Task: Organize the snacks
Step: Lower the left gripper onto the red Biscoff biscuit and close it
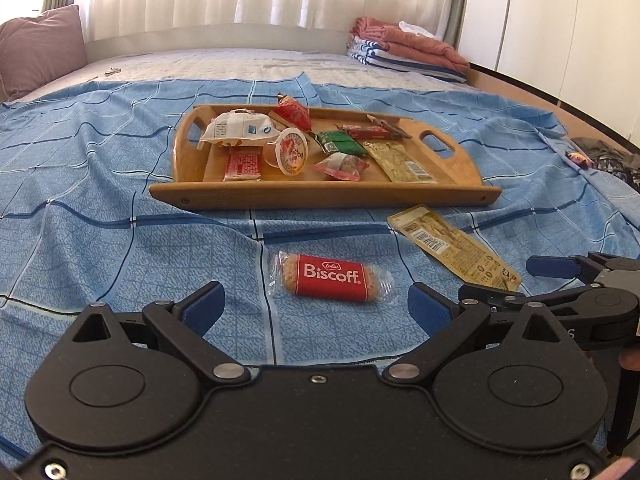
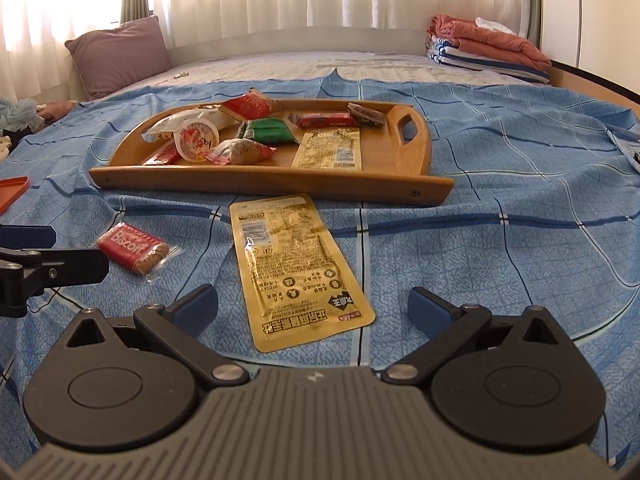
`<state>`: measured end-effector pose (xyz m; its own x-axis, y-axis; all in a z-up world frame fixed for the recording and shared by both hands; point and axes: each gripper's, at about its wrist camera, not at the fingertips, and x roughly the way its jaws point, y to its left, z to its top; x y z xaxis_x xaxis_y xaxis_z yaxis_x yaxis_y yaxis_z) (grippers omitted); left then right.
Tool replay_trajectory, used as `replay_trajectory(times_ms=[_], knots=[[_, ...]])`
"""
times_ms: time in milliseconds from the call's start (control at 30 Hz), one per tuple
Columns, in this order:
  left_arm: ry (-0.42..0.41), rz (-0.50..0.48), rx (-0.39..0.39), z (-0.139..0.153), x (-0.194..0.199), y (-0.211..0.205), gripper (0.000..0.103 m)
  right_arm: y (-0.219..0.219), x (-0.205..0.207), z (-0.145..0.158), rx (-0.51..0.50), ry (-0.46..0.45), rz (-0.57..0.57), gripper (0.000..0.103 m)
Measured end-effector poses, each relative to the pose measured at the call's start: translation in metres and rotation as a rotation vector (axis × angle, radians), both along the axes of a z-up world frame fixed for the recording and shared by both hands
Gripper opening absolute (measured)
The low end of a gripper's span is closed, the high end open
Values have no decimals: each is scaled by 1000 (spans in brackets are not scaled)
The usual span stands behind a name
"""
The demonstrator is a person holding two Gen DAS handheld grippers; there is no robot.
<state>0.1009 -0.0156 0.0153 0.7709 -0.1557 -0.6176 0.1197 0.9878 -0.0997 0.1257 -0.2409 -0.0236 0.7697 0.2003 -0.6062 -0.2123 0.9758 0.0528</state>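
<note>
You had two snacks left before the wooden tray: one red Biscoff biscuit, one gold pouch. Your left gripper and right gripper gaped wide, empty.

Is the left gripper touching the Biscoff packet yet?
Apart. In the left wrist view the left gripper is open, and blue bedsheet shows between each pad and the Biscoff packet.
</note>
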Motion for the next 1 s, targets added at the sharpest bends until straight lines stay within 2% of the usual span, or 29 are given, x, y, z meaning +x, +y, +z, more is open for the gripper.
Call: replay_trajectory(times_ms=[500, 700, 767, 833, 1000], knots=[[12, -13, 0, -16, 26, -15, 96, 5, -1, -9, -34, -8, 0, 103], [17, -19, 10, -19, 32, -15, 90, 6, -1, -10, -37, -10, 2, 103], [16, -27, 12, -19, 32, -15, 86, 6, -2, -10, -39, -11, 2, 103], [19, -47, 13, -19, 32, -16, 76, 6, -2, -10, -38, -11, 2, 103], [14, -50, 27, -20, 31, -18, 70, 7, -1, -10, -39, -11, 2, 103]])
